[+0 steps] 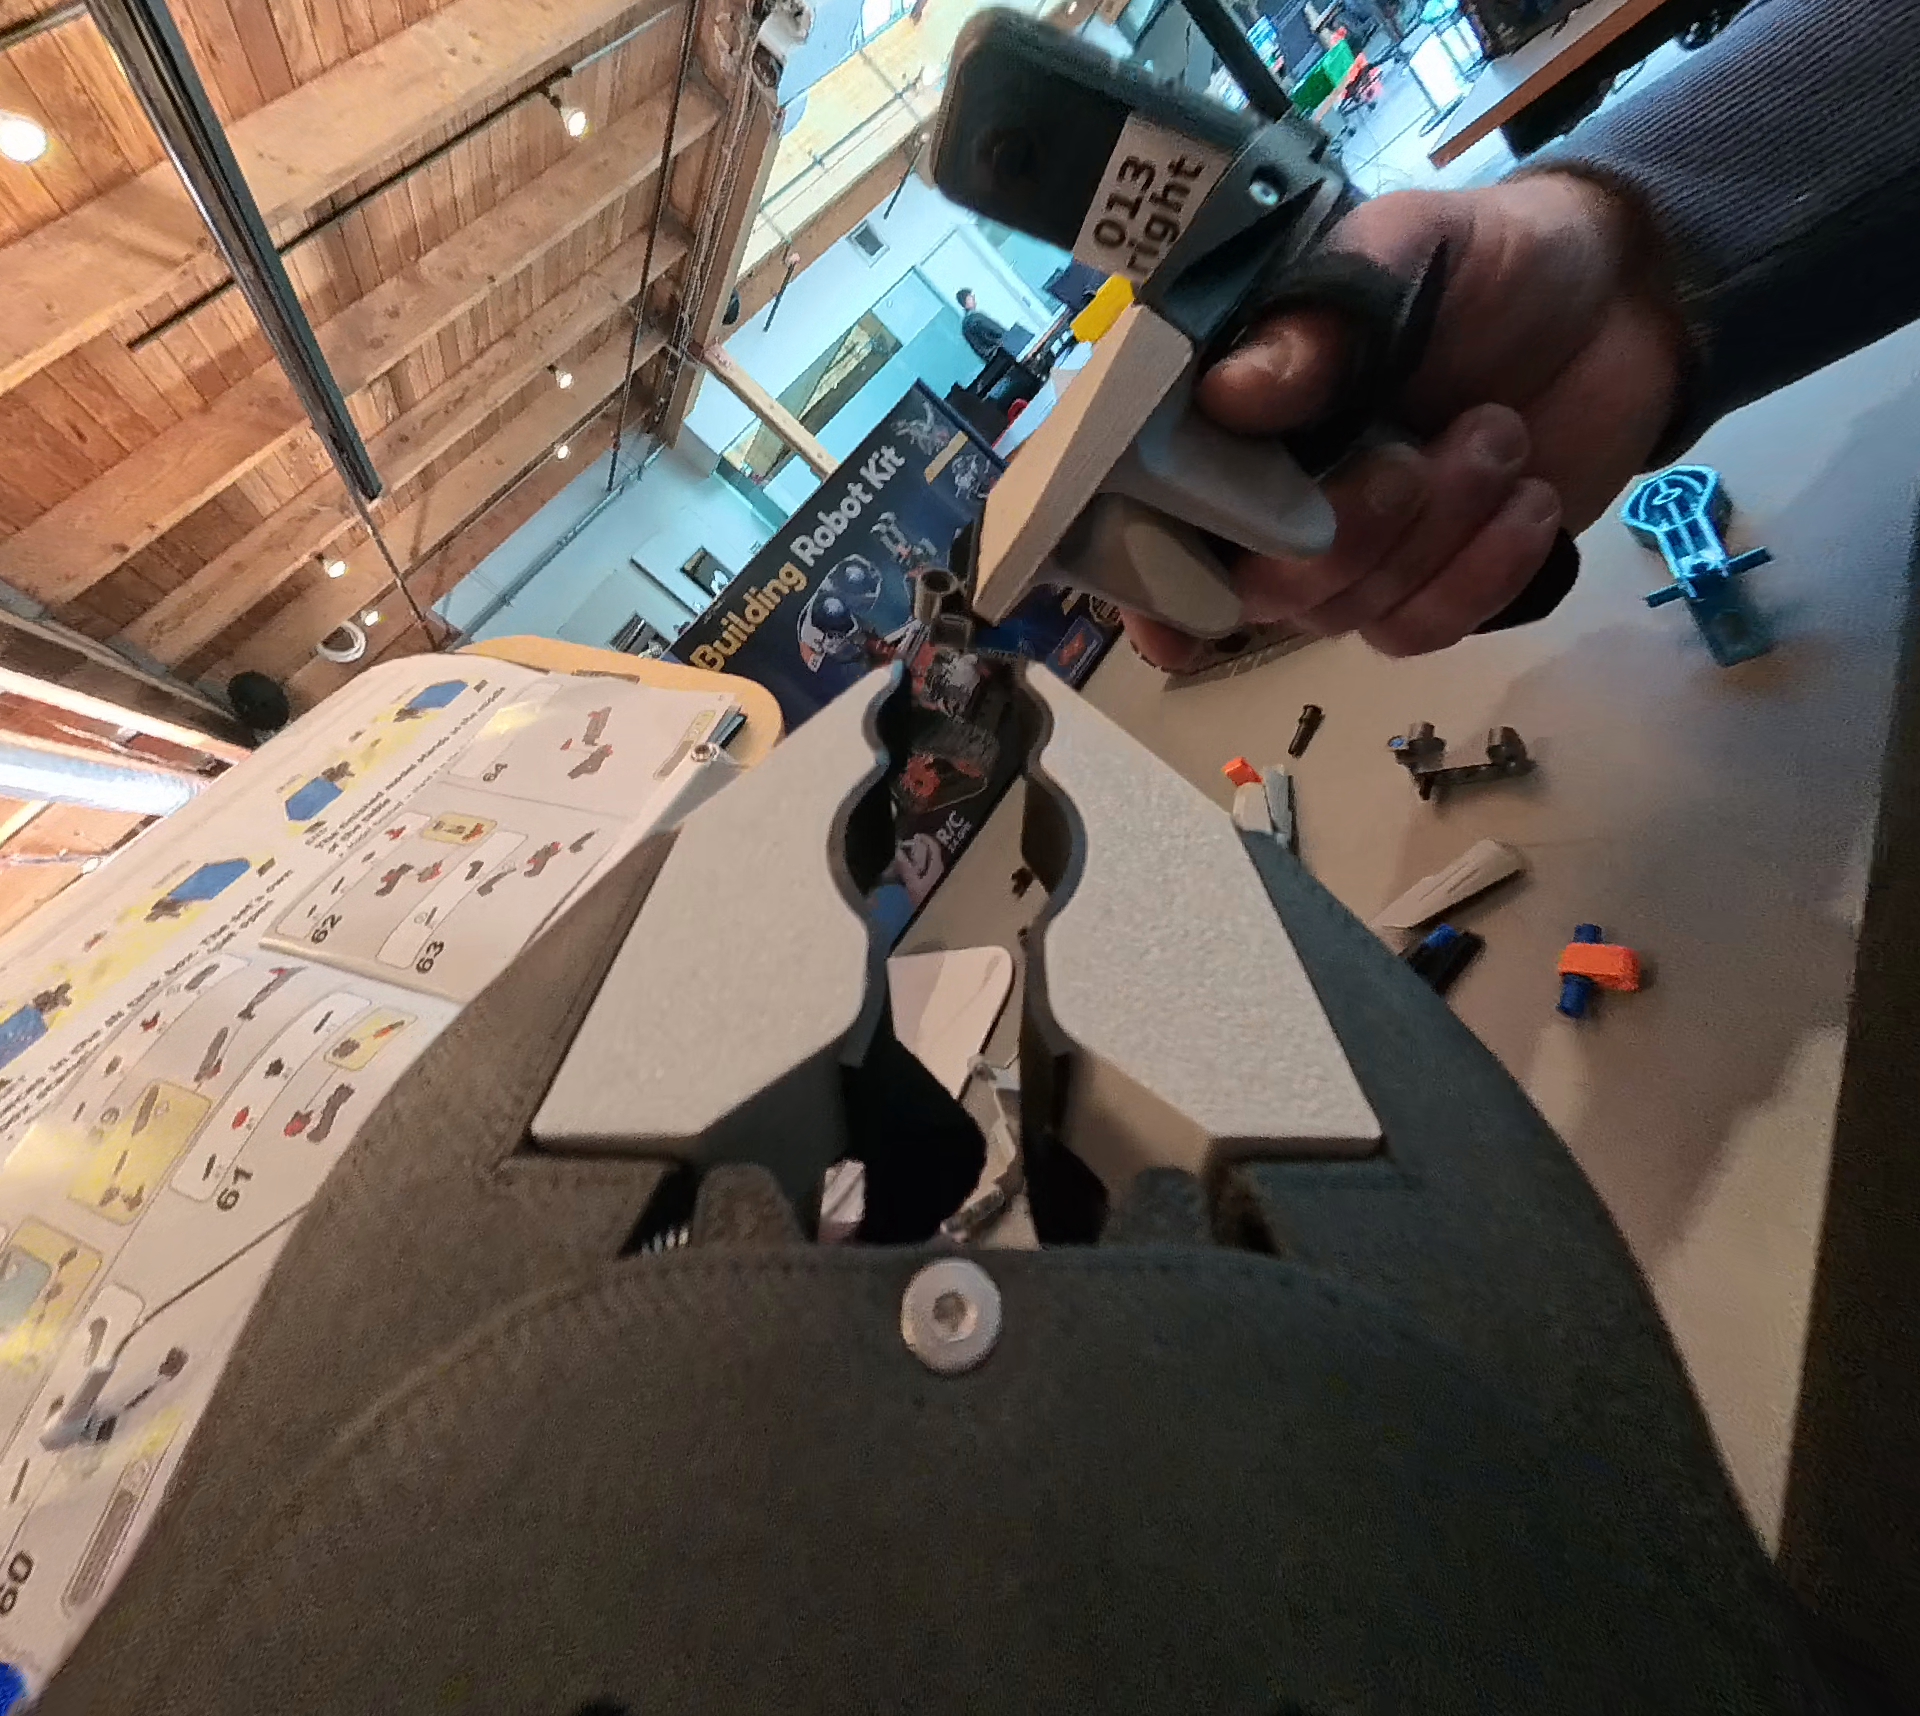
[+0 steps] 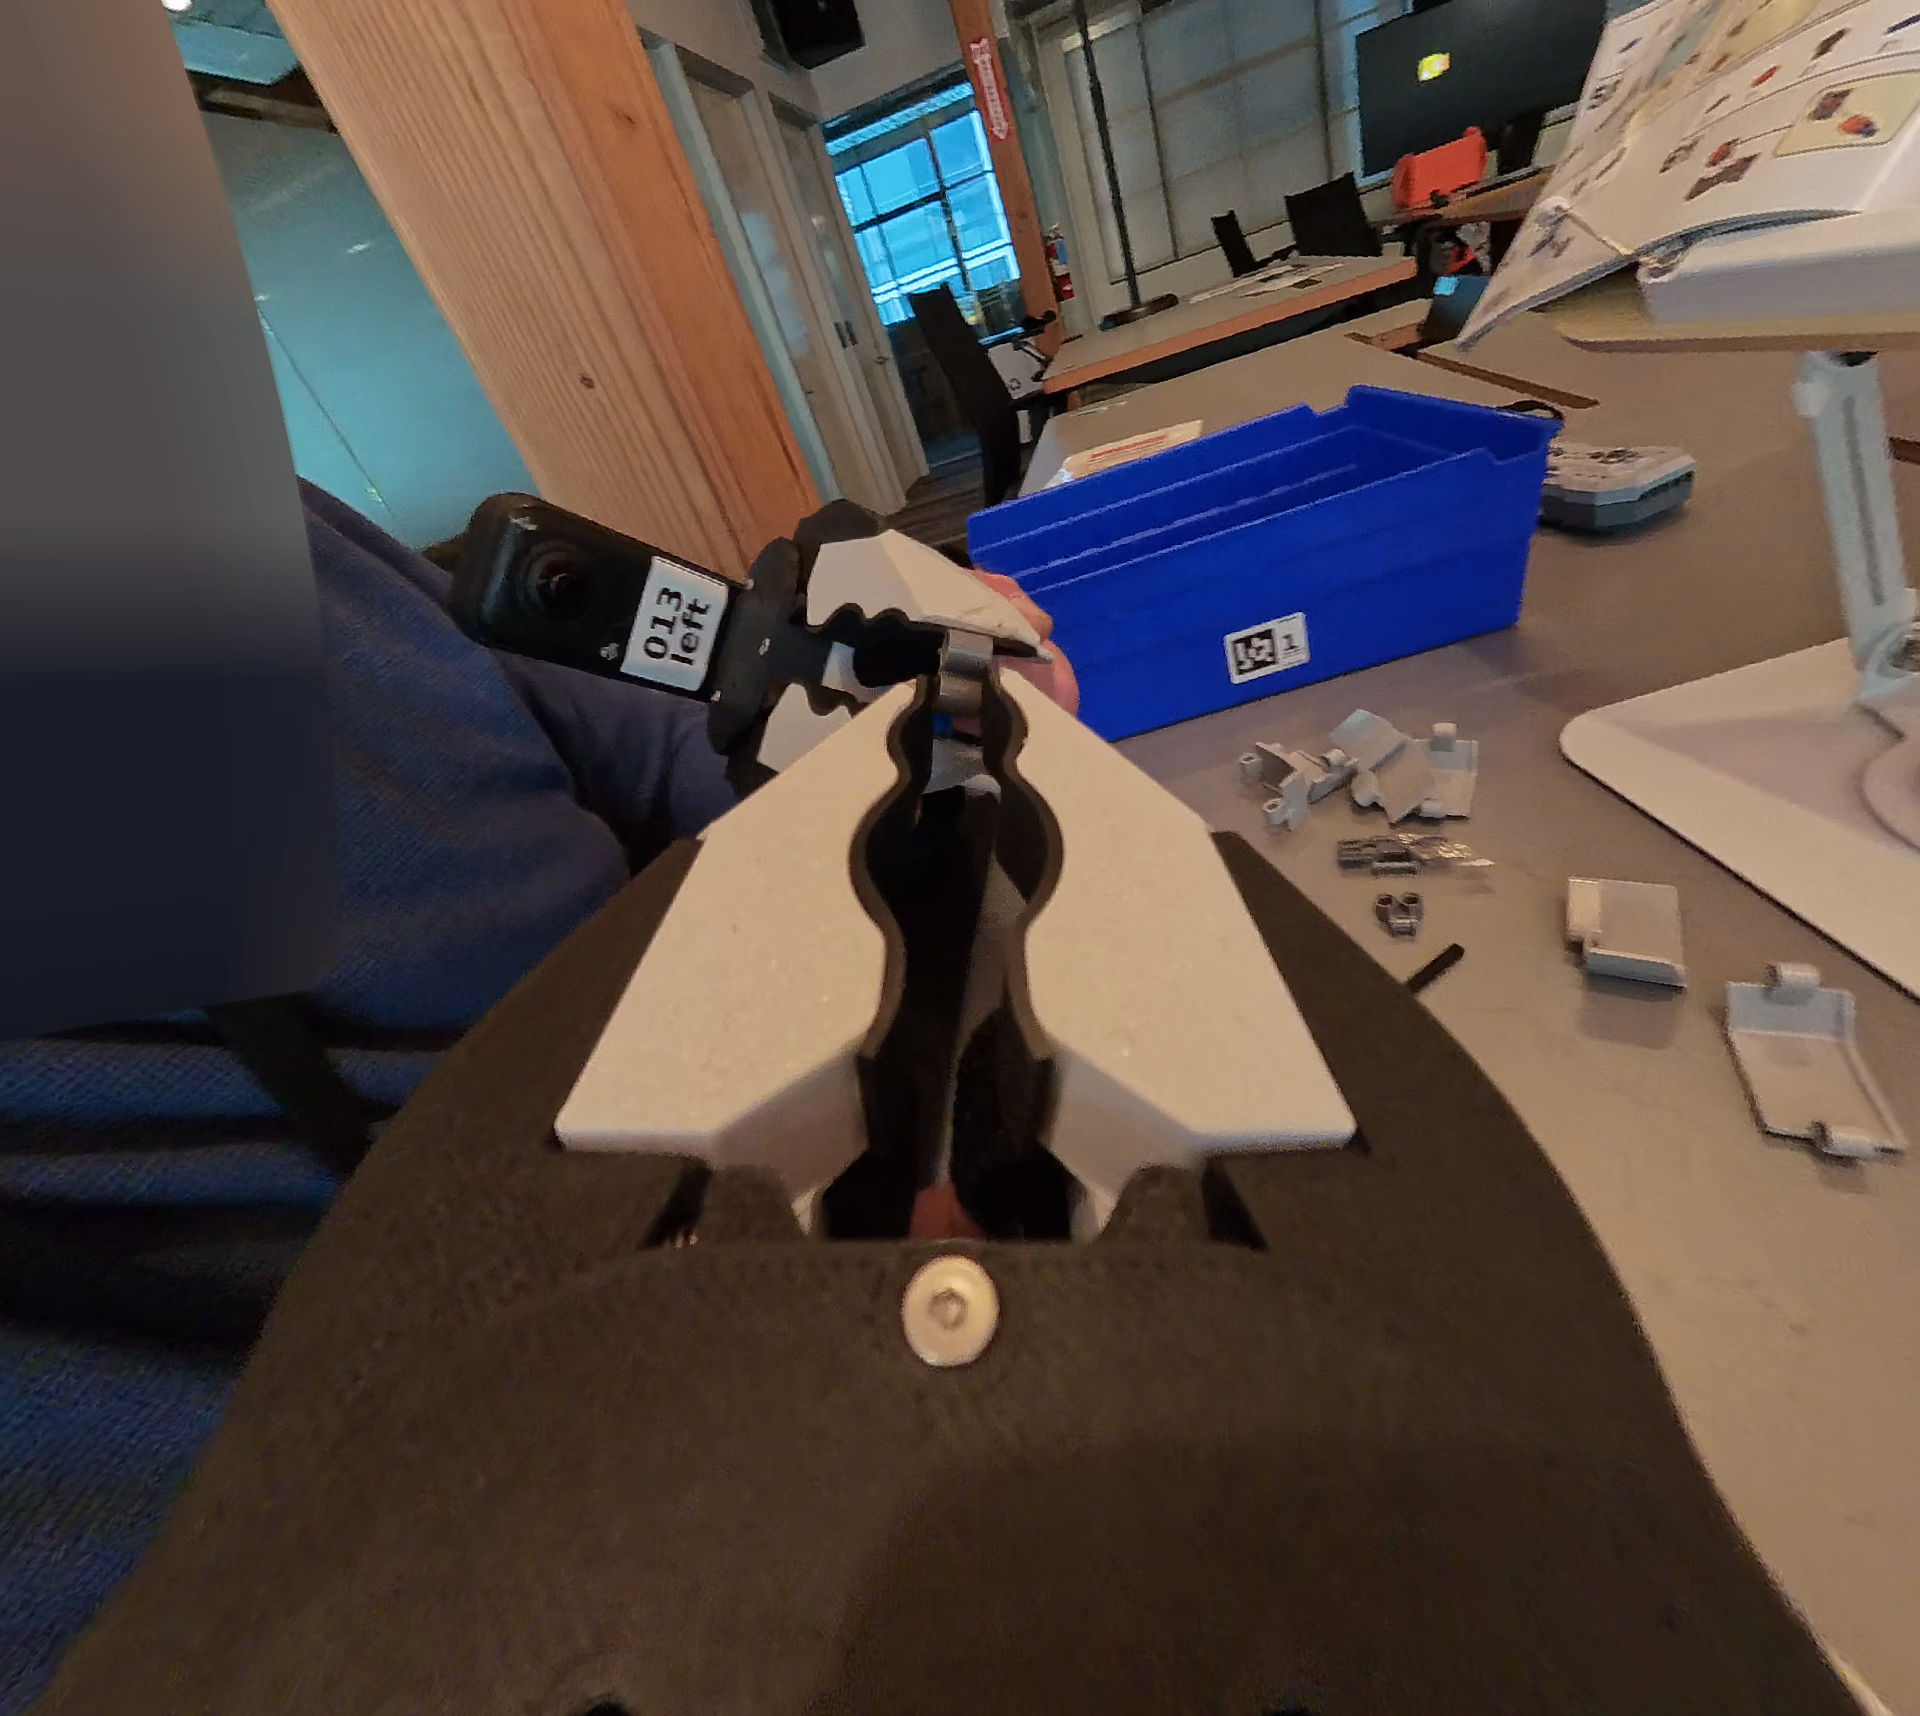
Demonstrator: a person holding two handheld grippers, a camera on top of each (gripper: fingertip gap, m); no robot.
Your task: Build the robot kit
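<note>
A grey table (image 2: pixel 1558 731) carries a blue bin (image 2: pixel 1268 544). Just right of the bin lie grey plastic parts (image 2: pixel 1361 773); farther right stands a white stand base (image 2: pixel 1745 773).

blue bin (image 2: pixel 1262 544), instruction booklet (image 1: pixel 312 887), kit box (image 1: pixel 883 586)

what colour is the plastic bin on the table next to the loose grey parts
The bin is bright blue, with a small white sticker on its front. The right wrist view shows it best.
</note>
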